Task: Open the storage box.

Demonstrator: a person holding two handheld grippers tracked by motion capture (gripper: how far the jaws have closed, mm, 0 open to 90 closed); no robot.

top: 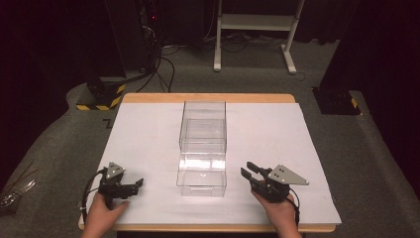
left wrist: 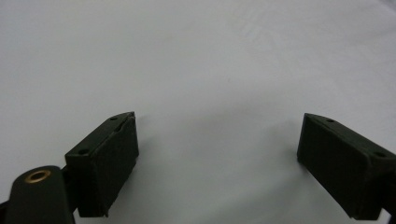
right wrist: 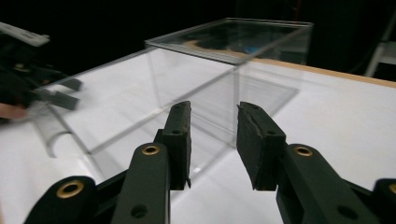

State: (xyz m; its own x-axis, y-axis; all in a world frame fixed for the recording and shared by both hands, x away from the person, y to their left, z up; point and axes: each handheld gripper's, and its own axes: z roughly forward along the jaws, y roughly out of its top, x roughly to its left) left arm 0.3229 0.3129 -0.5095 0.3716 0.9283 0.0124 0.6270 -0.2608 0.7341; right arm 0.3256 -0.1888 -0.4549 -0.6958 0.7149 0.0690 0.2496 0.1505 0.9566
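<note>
Nearest us, our left gripper (top: 132, 186) rests on the white surface (top: 148, 139) left of the clear box (top: 203, 148), fingers wide, nothing between them. Our right gripper (top: 249, 169) sits just right of the box, fingers narrowly parted and empty. The box stretches from its near end away toward the surface's far edge.

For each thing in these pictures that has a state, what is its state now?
Clear drawer box: drawer pulled out toward the person, empty, on the white table cover.
Left gripper: jaws wide open, nothing between them.
Right gripper: jaws partly open, empty, beside the drawer.
</note>
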